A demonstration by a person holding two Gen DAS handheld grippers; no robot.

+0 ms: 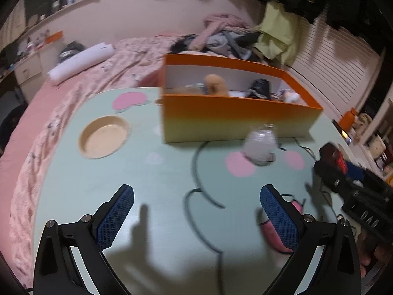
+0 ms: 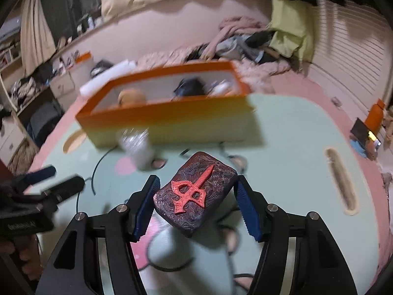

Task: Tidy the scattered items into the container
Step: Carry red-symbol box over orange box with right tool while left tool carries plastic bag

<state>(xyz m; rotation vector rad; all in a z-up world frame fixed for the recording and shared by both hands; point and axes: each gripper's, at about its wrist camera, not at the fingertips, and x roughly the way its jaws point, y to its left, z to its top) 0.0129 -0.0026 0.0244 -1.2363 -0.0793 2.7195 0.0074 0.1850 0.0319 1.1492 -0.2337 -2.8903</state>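
Two grippers are showing here, one in each of your hands. Your right gripper [image 2: 195, 202] is holding a dark block [image 2: 196, 191] with a raised red emblem, its blue pads [image 2: 143, 211] sitting against the block's sides above the green table [image 2: 289, 147]. Your left gripper [image 1: 196, 217] is standing wide apart with nothing between its fingers. The orange box [image 1: 228, 115] is sitting near the table's far edge, already holding several things (a tan plush and something black, as far as the blur allows). A clear jar [image 1: 260, 145] is standing just in front of it, and a tan bowl [image 1: 104, 136] is resting well apart to the left.
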